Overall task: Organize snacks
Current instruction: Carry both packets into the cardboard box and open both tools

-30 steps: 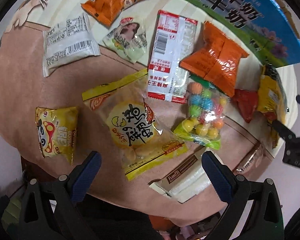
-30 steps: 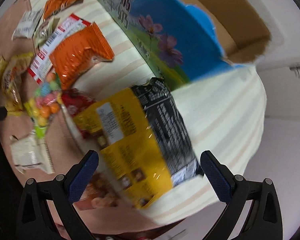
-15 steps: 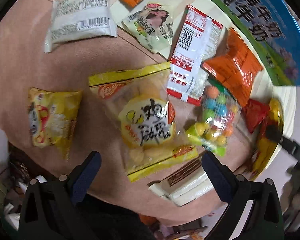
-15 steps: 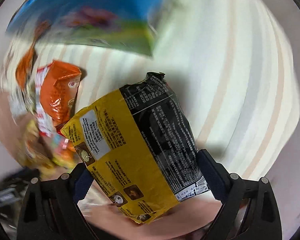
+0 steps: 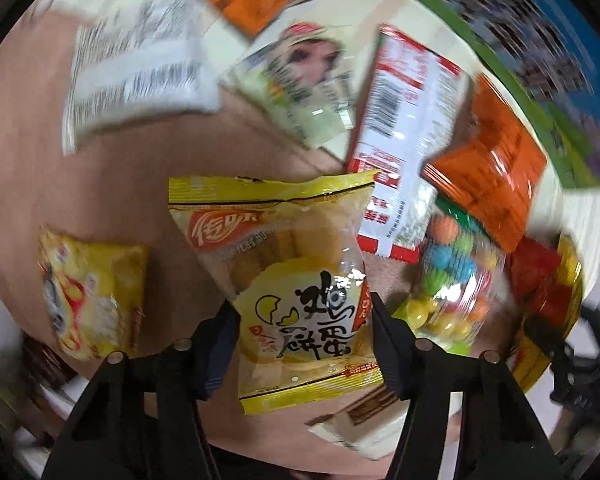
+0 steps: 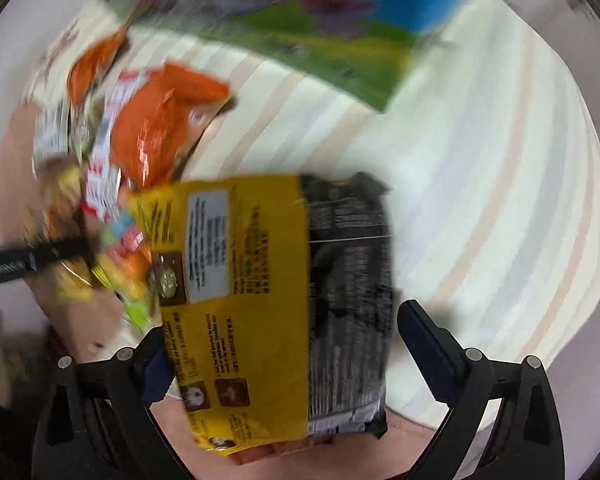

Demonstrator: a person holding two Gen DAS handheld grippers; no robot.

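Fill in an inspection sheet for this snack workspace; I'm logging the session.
Surface: striped cloth, with brown fabric beside it.
Job's things: egg-biscuit bag, yellow-black noodle pack, candy-ball bag, two orange packets, red-white packet, small yellow packet.
Clutter: snacks overlap, unsorted.
Grippers: left gripper closed on the biscuit bag; right gripper straddles the noodle pack, one finger apart from it.
Cables: nothing seen.
Surroundings: blue-green milk carton box.
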